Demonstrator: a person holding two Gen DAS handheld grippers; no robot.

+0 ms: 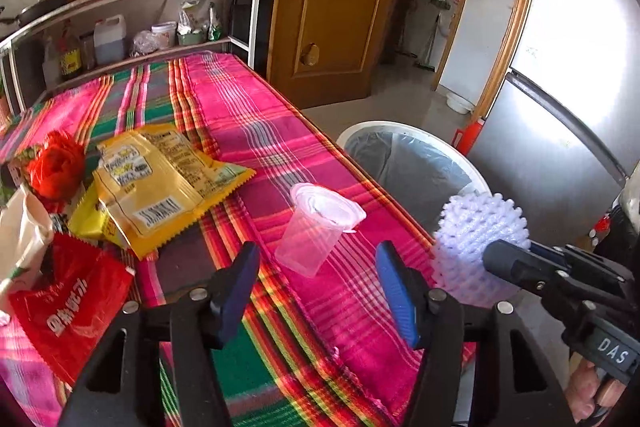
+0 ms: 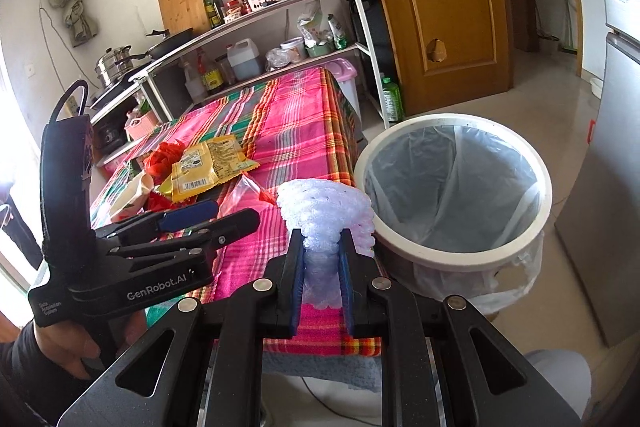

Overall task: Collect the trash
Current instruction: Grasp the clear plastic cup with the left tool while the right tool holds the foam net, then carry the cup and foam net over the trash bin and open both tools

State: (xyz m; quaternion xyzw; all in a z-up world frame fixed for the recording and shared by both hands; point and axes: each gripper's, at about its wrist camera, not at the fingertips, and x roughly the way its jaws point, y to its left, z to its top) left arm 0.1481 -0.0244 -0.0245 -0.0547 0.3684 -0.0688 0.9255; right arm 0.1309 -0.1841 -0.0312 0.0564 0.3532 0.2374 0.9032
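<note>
Right gripper (image 2: 322, 251) pinching the white foam net (image 2: 326, 211) beside the bin (image 2: 454, 251); left gripper (image 1: 318, 267) spread, clear cup (image 1: 316, 227) lying ahead on the desk (image 1: 248, 107).

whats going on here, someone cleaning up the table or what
A person is clearing trash off a table with a gripper in each hand. The right gripper is shut on a white foam net, near the lined bin beside the table. The left gripper is open, aimed at a clear plastic cup. Snack wrappers are not yet collected.
</note>
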